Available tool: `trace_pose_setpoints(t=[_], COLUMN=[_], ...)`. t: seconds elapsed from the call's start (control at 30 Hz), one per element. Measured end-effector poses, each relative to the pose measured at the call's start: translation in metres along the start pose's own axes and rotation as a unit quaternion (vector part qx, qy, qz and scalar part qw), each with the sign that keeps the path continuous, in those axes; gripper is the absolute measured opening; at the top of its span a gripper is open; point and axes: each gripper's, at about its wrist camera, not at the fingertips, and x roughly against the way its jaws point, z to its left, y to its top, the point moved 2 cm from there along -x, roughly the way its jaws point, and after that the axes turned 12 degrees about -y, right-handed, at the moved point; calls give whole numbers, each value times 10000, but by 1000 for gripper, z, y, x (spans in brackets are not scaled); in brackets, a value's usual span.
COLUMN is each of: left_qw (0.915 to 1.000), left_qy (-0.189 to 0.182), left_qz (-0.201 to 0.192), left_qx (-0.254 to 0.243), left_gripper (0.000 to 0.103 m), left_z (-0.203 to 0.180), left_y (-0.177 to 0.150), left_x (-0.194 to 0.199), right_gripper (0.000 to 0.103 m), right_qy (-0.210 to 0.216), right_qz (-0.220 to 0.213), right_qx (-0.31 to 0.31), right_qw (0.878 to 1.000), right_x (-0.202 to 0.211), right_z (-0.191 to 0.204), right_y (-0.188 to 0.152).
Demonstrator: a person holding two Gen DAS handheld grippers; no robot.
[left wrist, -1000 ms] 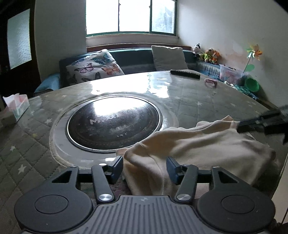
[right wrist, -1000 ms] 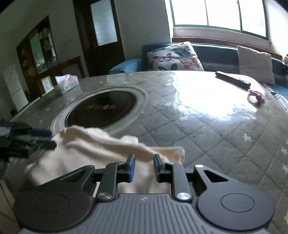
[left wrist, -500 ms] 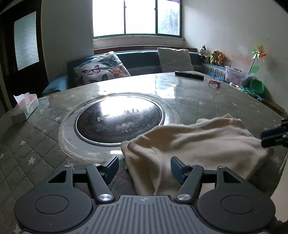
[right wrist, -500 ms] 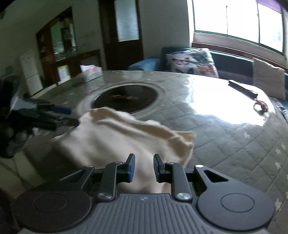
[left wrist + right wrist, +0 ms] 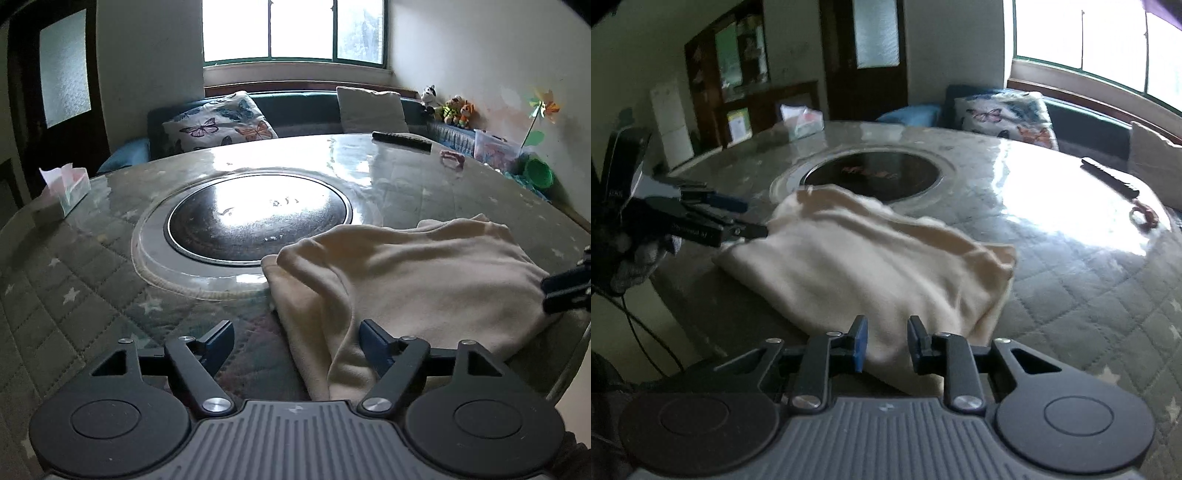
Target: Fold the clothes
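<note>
Cream fleece, soft and matte, makes up the garment lying in a loose, rumpled heap on the round quilted table. It is already doubled over on itself: a rounded fold runs along the edge toward the dark glass disc set in the table's middle, and shallow creases cross its top. One flap drapes down toward the table's near edge.

From the left wrist view, the left tongs are released, jaws spread wide, with that hanging flap of the garment lying between them; I cannot tell whether either finger touches the cloth. The bulk of the garment sits ahead and to the right of these tongs, the disc ahead and slightly left.

From the right wrist view, the right tongs have their jaws parted by a narrow gap, with the garment just ahead and passing behind the gap; nothing is visibly pinched, and contact is unclear. In this view the left tongs show at the far left, their tips at the garment's left edge.

Well beyond both tongs lie a tissue box, a remote and a pink hair tie. A butterfly cushion sits on the bench behind.
</note>
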Motion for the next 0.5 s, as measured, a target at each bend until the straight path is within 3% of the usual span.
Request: trace_pose_setpoints(t=[0.13, 0.3, 0.37, 0.5], left_qw=[9999, 9986, 9969, 9915], left_qy=[-18, 222, 322, 480], left_qz=[-115, -323, -389, -516], left_qx=[40, 366, 611, 1089], left_gripper=[79, 83, 92, 100], left_z=[3, 23, 34, 54], left_y=[2, 6, 7, 9], left_x=[10, 24, 30, 40], right_gripper=[25, 29, 30, 33], right_qy=[135, 539, 747, 1057], right_qz=[-70, -268, -306, -389], right_qx=[307, 798, 1062, 1566], right_qw=[9994, 9950, 9911, 9812], right_x=[1, -4, -10, -21], right_z=[13, 44, 63, 96], right_y=[12, 34, 42, 52])
